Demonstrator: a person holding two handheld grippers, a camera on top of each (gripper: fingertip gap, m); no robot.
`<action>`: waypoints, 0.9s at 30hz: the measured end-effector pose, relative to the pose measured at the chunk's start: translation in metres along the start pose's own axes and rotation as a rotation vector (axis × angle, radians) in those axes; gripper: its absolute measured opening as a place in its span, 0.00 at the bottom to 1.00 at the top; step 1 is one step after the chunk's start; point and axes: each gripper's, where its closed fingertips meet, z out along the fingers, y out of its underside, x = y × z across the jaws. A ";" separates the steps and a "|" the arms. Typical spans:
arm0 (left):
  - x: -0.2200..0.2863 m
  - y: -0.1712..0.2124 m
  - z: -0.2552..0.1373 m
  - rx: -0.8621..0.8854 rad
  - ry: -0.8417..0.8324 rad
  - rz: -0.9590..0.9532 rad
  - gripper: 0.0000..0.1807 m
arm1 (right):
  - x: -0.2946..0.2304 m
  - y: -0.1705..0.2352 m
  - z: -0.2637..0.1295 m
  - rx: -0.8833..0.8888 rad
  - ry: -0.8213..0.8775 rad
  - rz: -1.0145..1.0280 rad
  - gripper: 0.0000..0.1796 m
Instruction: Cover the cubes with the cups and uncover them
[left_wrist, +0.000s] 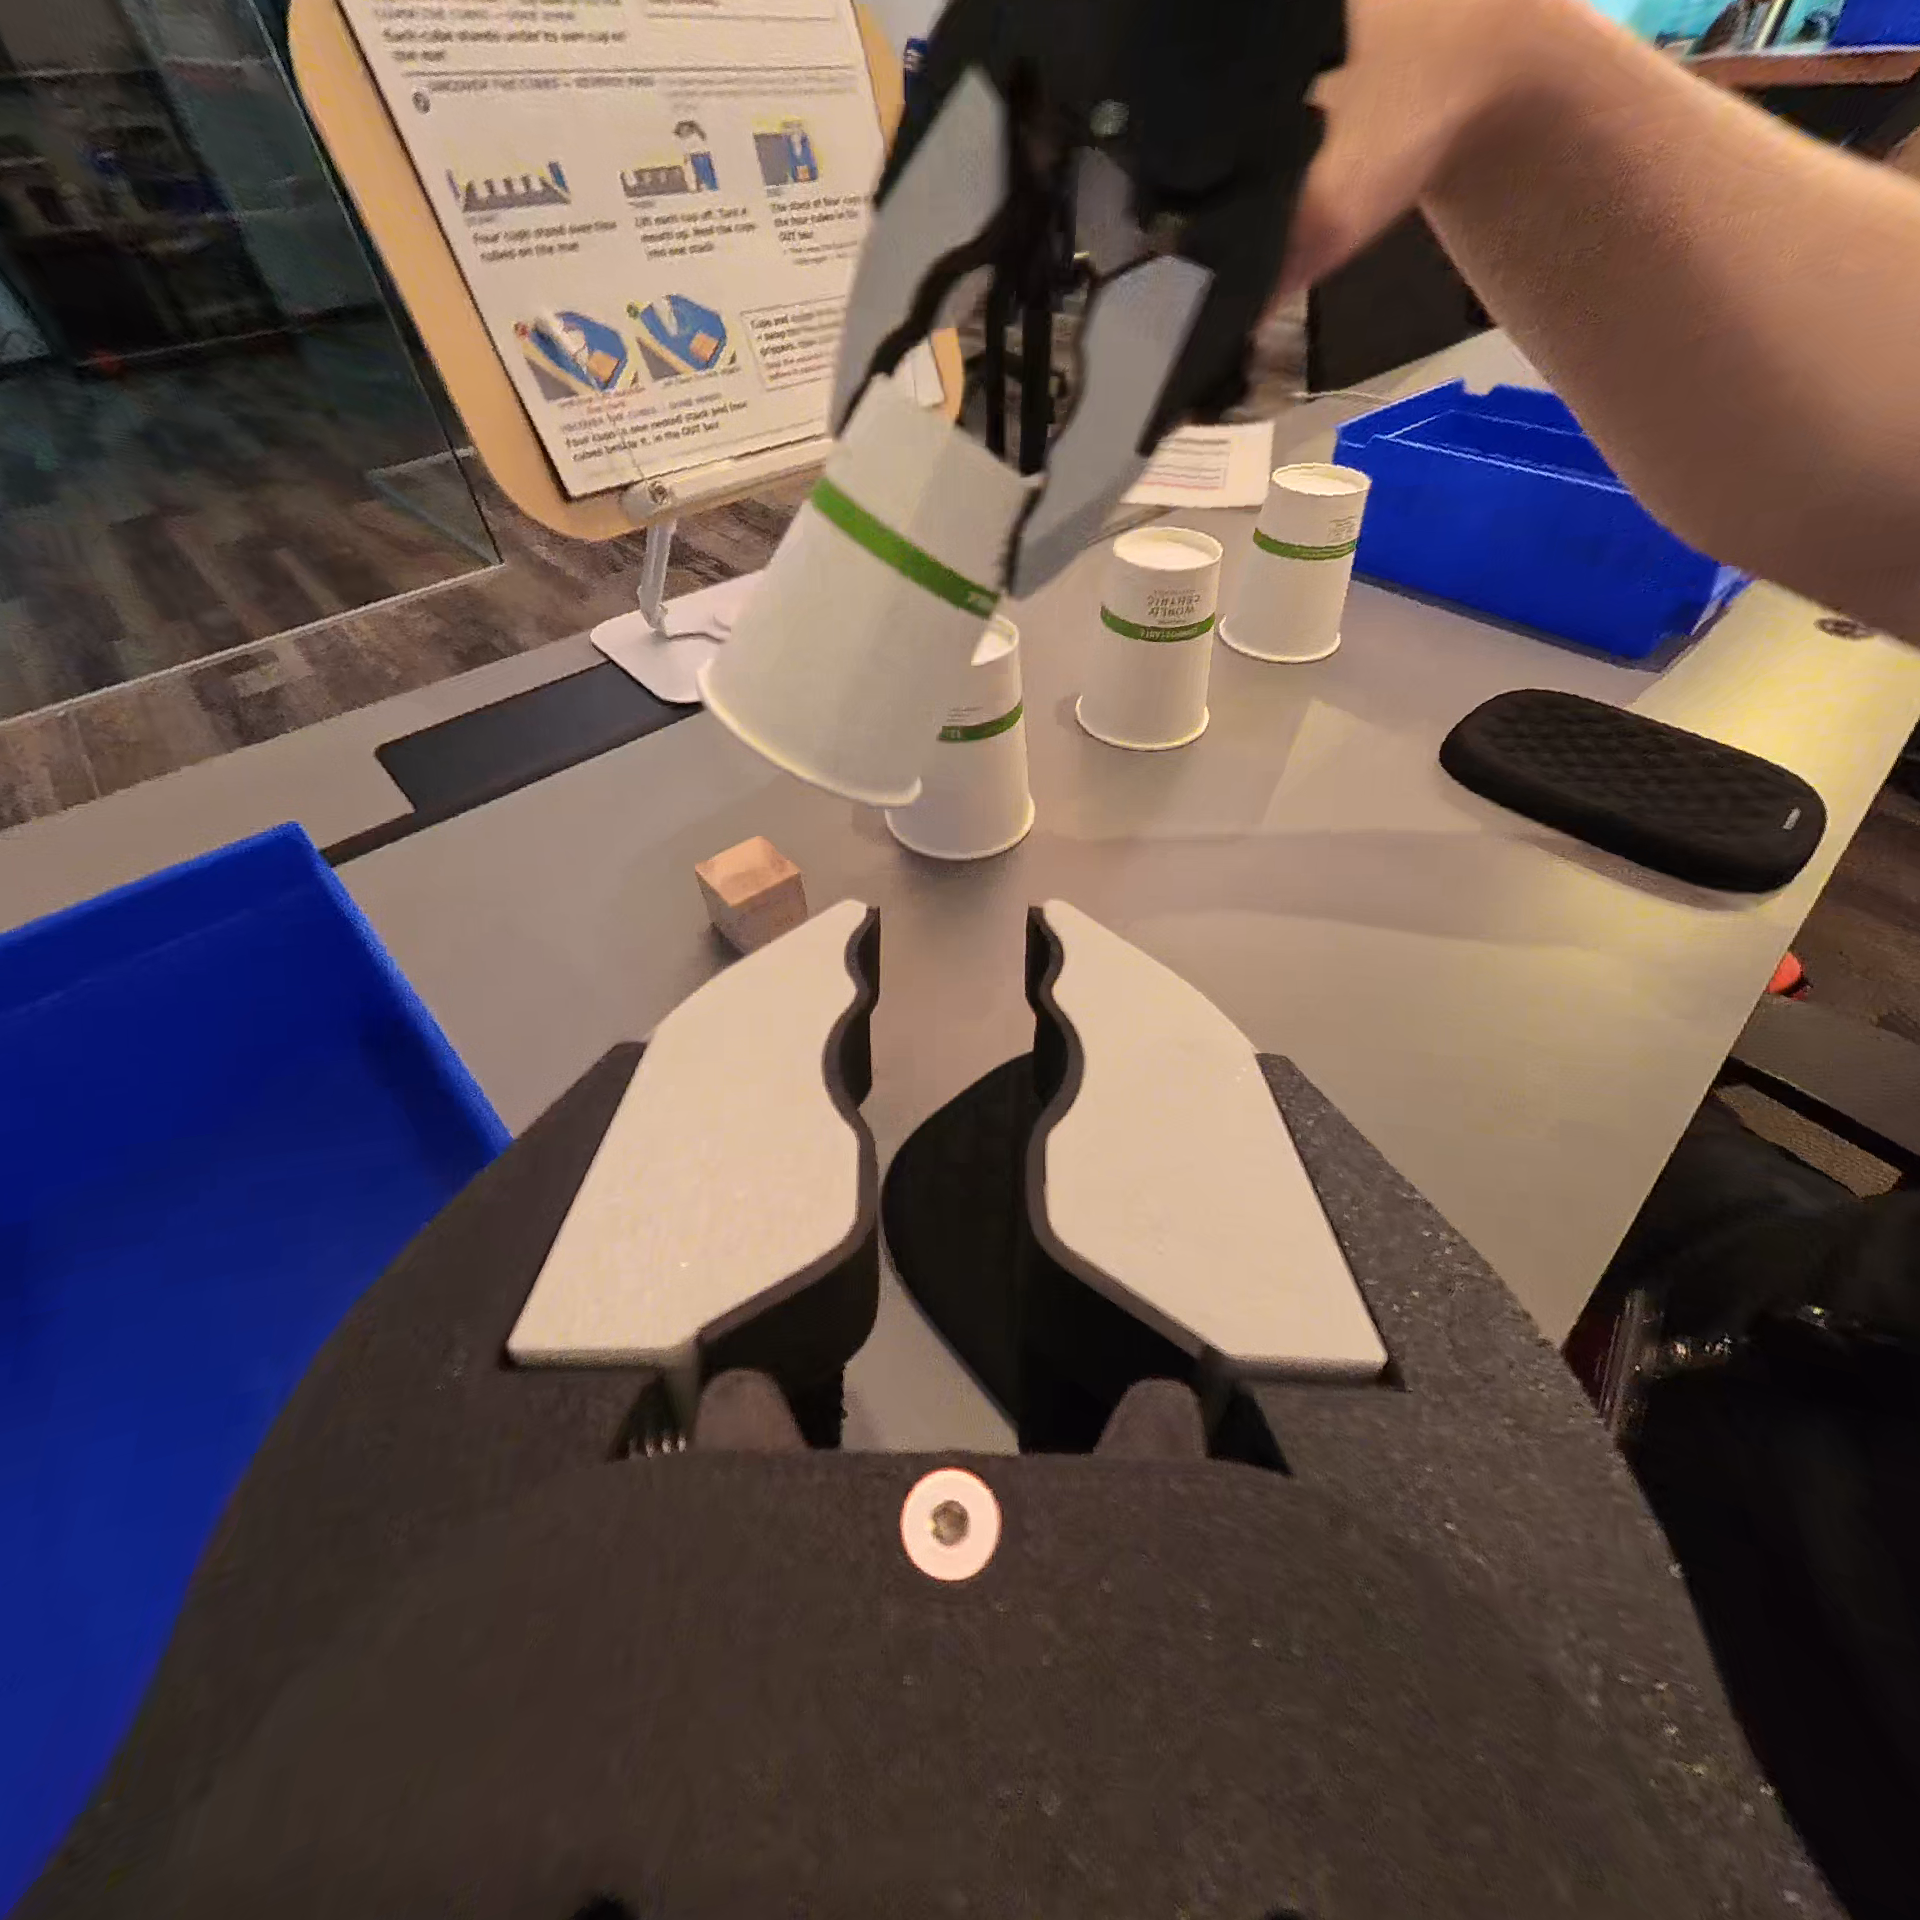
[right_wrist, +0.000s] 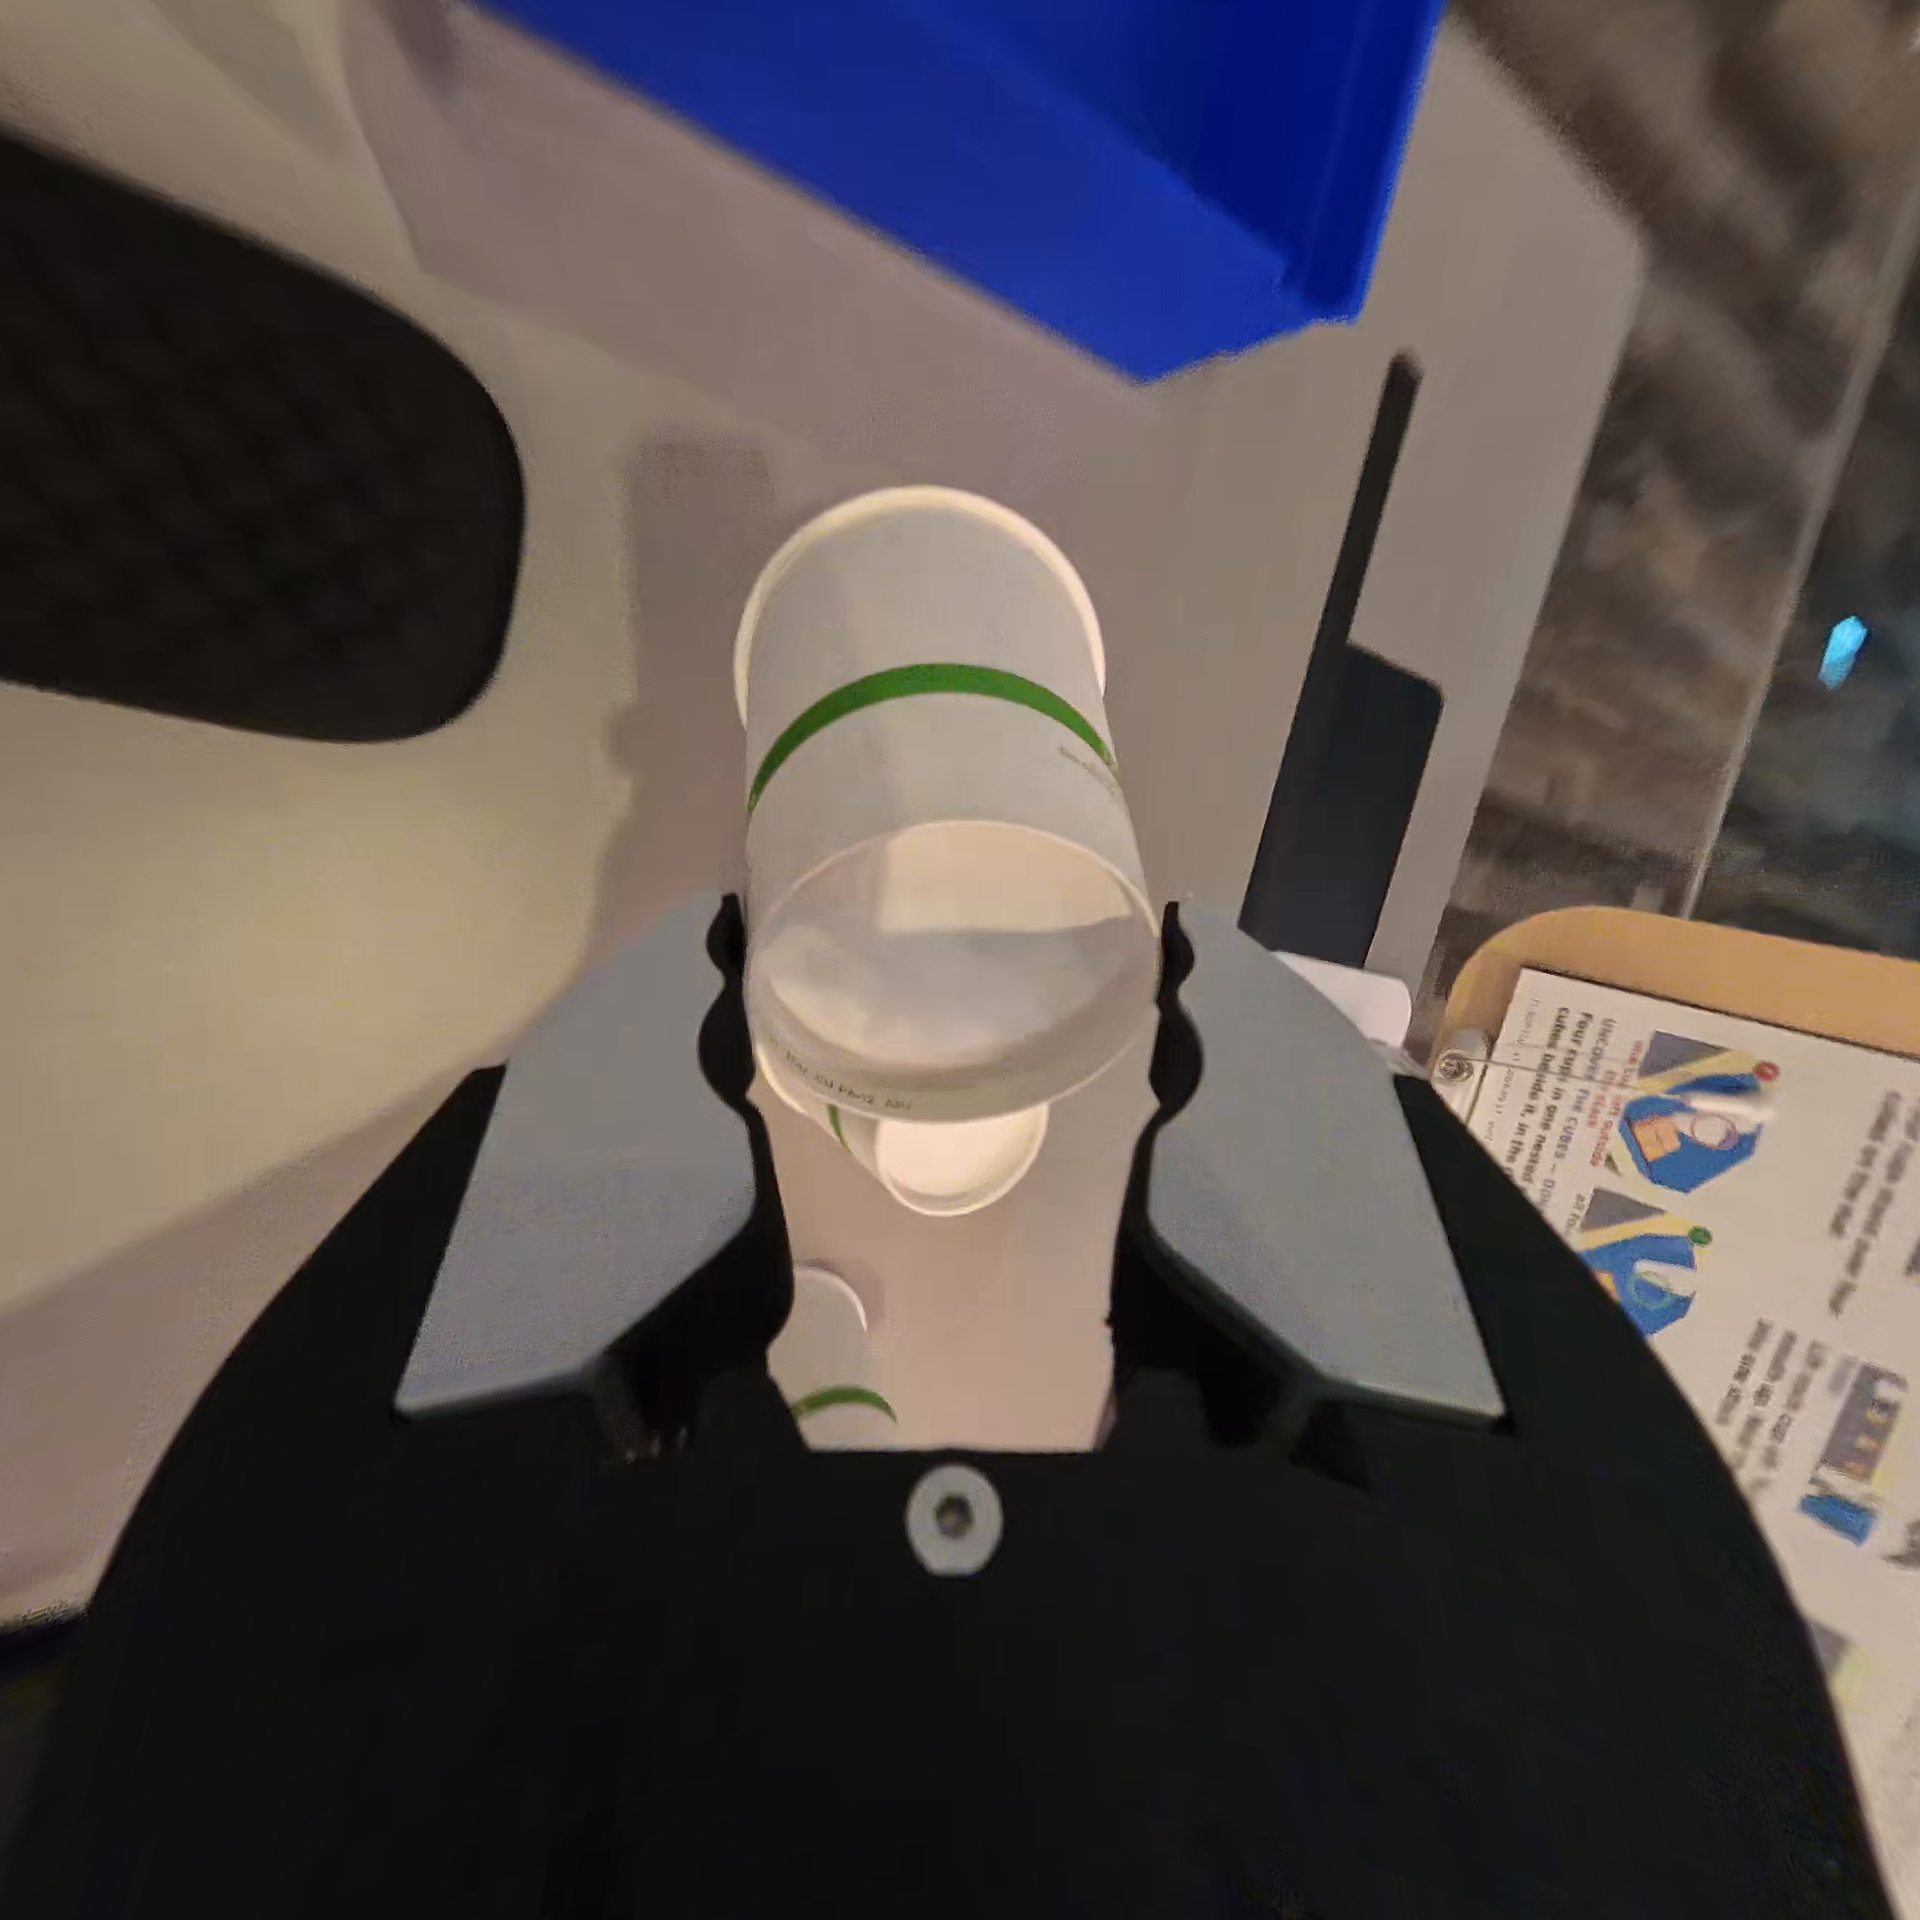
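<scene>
- Cubes: one bare wooden cube sits on the grey table, near the blue bin at far left and just beyond the left gripper — its fingers stand narrowly apart, holding nothing.
- Held cup — white with a green band, mouth down and tilted — hangs above the cube, pinched near its base by the right gripper.
- Three upturned cups stand on the table in a row rightward.
- Black pad and a second blue bin lie at right.
</scene>
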 end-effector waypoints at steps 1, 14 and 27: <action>0.000 0.002 -0.002 0.008 -0.004 -0.011 0.14 | 0.006 0.000 0.011 -0.066 -0.034 -0.016 0.42; 0.003 0.019 -0.030 0.052 0.025 -0.082 0.11 | 0.026 0.000 0.119 -0.381 -0.314 -0.030 0.42; 0.000 0.031 -0.022 0.028 0.045 -0.103 0.10 | 0.019 0.008 0.143 -0.447 -0.378 -0.028 0.42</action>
